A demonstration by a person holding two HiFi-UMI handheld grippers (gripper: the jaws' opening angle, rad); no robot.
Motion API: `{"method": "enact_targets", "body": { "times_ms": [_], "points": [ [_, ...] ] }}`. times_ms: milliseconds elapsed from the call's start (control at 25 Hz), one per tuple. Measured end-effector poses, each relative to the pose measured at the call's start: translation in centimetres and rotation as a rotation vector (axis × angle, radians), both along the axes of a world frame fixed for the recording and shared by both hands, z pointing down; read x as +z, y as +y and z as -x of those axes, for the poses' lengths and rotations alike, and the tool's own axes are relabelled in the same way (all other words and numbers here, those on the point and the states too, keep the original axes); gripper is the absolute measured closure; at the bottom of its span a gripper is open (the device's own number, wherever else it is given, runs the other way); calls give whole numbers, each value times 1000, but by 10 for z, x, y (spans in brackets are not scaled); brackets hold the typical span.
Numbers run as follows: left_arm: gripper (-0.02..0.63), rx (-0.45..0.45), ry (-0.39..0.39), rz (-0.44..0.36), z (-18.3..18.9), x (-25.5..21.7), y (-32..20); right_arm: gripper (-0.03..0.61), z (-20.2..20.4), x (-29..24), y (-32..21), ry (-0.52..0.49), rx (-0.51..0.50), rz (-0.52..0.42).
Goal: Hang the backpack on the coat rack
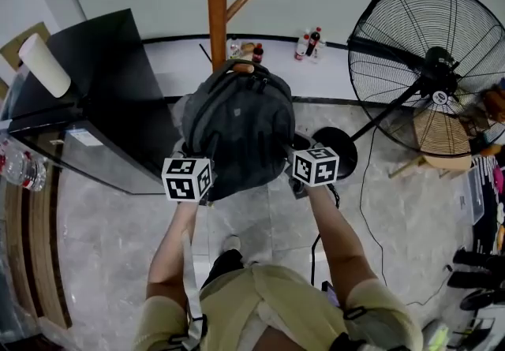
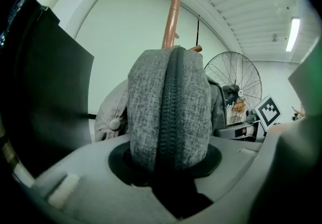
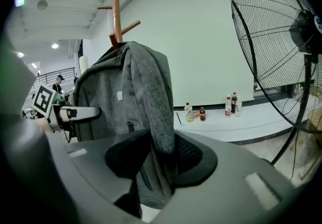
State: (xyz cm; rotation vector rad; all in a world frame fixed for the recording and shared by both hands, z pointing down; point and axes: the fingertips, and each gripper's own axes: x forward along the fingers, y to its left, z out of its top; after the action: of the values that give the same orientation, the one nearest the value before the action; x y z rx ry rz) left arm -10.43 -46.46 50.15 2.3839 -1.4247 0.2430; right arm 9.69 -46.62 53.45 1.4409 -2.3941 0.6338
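Note:
A grey backpack [image 1: 237, 132] hangs by its top handle over a peg [image 1: 243, 68] of the wooden coat rack [image 1: 217, 2]. My left gripper [image 1: 196, 154] is at the bag's left side and my right gripper [image 1: 293, 151] at its right side. In the left gripper view the zippered edge of the backpack [image 2: 168, 107] stands between the jaws of the left gripper [image 2: 166, 162], with black pad showing on both sides. In the right gripper view a fold of the backpack [image 3: 151, 112] lies between the jaws of the right gripper [image 3: 156, 160], apart from the left pad.
A black cabinet [image 1: 95, 97] with a white roll [image 1: 43, 64] on it stands close at the left. A large floor fan [image 1: 434, 65] stands at the right, its round base [image 1: 338, 148] near my right gripper. Several bottles [image 1: 308, 43] stand on the ledge behind the rack.

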Motion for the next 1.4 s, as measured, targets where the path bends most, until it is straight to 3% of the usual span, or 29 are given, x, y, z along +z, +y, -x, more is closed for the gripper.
{"method": "enact_targets", "body": {
  "times_ms": [400,560,760,1400],
  "points": [
    [456,24,-48,-29,5,5,-9,410,3,12,-16,77,15,-19],
    [447,32,-66,-35,9,6,-11,401,-1,9,-22,92,67,-55],
    [383,86,-87,-20,-1,13,-8,442,-12,-9,-23,75,114,-120],
    [350,64,-5,-40,-4,-3,28,448,-1,-57,35,-29,83,-211]
  ]
}}
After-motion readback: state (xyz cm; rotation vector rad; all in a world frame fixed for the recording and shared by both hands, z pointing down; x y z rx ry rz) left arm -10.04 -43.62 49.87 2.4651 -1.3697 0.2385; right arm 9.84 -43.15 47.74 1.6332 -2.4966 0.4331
